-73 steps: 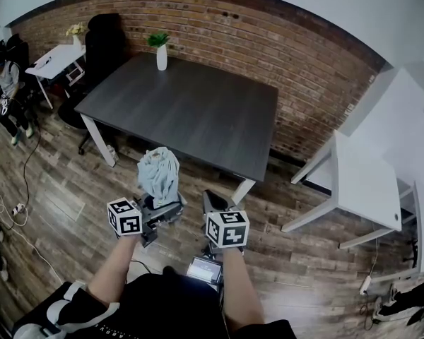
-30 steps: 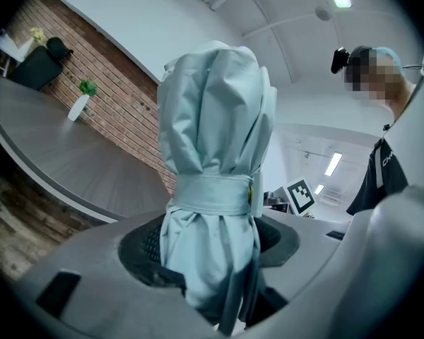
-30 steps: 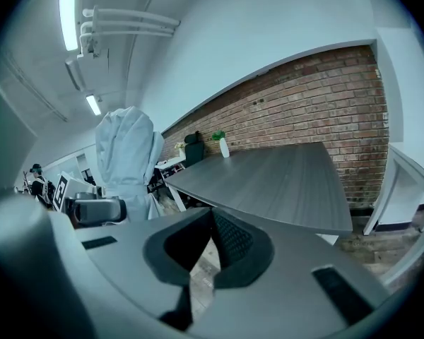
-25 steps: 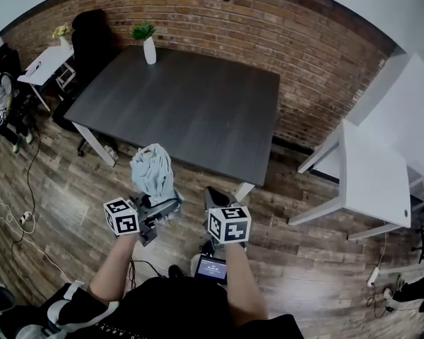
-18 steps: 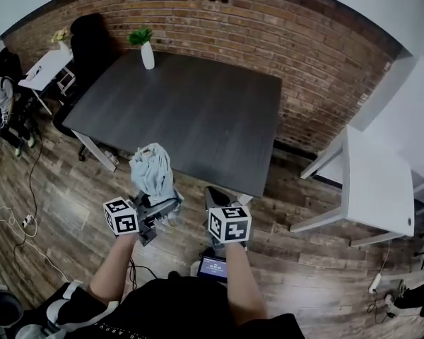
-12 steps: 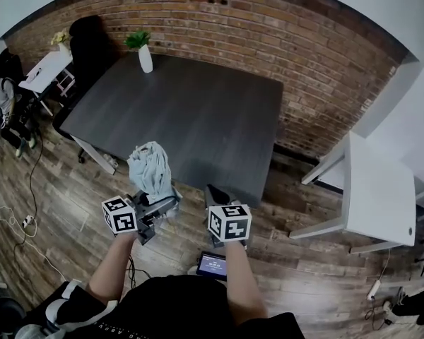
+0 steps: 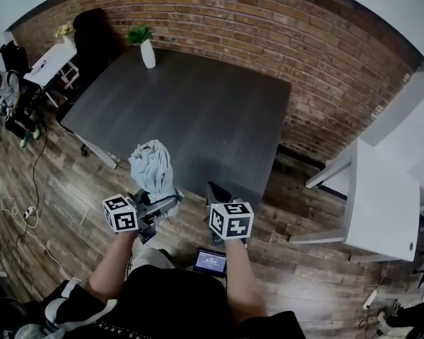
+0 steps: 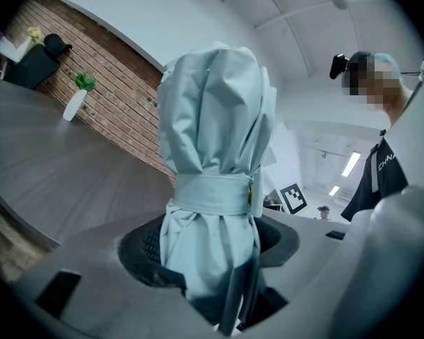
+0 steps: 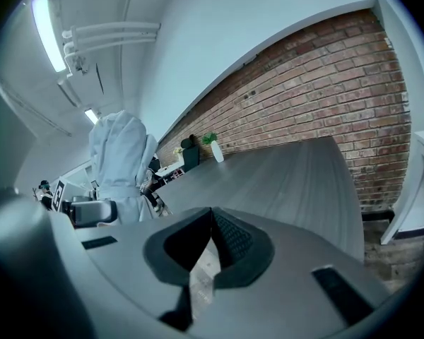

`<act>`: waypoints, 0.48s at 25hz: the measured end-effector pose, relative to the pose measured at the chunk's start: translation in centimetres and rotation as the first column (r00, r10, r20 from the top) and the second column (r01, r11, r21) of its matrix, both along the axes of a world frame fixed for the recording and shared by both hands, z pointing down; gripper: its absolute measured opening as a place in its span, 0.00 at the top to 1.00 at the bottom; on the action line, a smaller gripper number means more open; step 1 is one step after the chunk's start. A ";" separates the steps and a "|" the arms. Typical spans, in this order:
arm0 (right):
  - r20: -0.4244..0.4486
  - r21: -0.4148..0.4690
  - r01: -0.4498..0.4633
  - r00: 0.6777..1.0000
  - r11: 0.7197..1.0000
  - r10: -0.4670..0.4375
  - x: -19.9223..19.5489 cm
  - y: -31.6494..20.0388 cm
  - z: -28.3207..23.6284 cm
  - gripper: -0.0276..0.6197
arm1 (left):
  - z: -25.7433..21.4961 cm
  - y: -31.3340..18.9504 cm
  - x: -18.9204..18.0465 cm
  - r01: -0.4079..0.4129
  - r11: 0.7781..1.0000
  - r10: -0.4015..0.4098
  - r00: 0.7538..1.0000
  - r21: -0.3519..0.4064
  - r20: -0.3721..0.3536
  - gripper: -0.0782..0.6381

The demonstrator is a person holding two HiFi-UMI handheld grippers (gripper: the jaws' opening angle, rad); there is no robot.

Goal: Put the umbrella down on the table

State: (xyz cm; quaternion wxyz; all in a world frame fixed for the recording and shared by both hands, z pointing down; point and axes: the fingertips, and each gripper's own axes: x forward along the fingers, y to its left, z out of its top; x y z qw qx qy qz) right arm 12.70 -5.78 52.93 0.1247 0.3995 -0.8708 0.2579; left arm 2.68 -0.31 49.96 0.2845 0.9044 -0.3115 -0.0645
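My left tongs (image 7: 159,203) are clamped on the lower end of the folded pale-blue umbrella (image 7: 154,168). It stands upright between the jaws with its strap (image 8: 210,193) wrapped around the middle. My right tongs (image 7: 215,193) are beside them, jaws closed tip to tip with nothing in them.

Both are over the wooden floor (image 7: 71,196), and the umbrella's top is just at the near edge of the table (image 7: 198,111), so it is in the air and not yet set down.

To do this well, I'd carry the bundle in past the near edge and tip it over until it lies flat on the bare dark top. Only then would I part the jaws, so it neither drops nor rolls. I'd stay short of the far left corner, where a white vase (image 7: 148,53) stands by the brick wall (image 7: 283,41).
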 end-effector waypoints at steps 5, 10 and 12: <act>-0.007 -0.014 -0.006 1.000 1.000 0.006 -0.3 -1.4 0.6 0.94 | 0.4 -1.7 -0.5 -0.005 1.000 0.005 1.000 -0.010 -0.004 0.54; -0.026 -0.019 -0.038 0.999 0.999 0.038 -0.9 -3.1 1.0 0.94 | 1.0 -4.2 -1.9 -0.019 1.000 0.018 1.000 -0.013 -0.021 0.54; -0.038 -0.019 -0.050 0.998 0.999 0.050 -1.2 -3.9 1.1 0.94 | 1.2 -5.5 -2.5 -0.030 0.999 0.029 0.999 -0.015 -0.032 0.54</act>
